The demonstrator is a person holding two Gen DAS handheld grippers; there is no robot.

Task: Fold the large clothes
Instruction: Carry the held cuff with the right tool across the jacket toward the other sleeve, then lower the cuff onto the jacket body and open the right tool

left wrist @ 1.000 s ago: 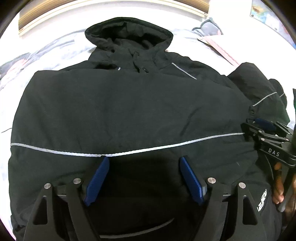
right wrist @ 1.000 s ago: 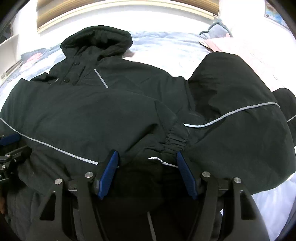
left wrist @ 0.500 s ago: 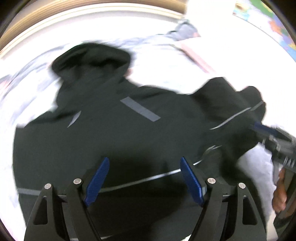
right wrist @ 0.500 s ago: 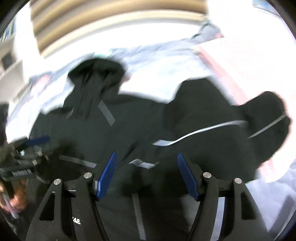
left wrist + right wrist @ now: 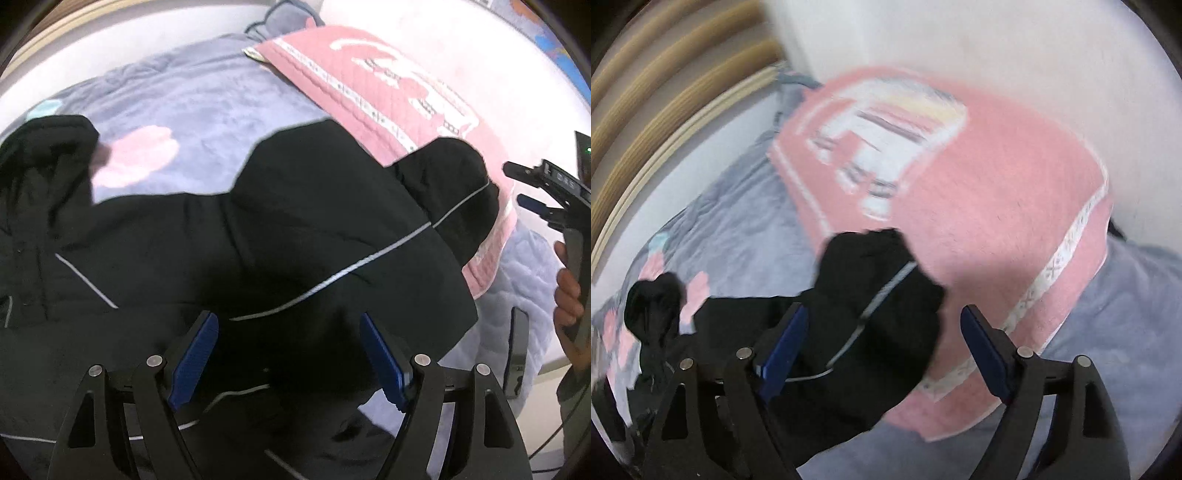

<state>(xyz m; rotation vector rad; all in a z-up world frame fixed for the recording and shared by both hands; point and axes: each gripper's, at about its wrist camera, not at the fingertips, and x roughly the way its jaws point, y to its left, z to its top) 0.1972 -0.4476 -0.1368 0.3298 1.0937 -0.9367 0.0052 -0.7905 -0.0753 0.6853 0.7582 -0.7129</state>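
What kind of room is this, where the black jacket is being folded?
Most likely a bedroom. The black padded jacket with grey reflective stripes lies on a bed covered by a lilac blanket with pink patches, and a pink quilted cover with white trim lies beside it, next to a white wall.

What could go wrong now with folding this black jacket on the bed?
The outstretched sleeve lies on the pink blanket; a grab there might pinch the blanket too. Both grippers, left gripper and right gripper, are open, so the bulky jacket may spring out of its fold.
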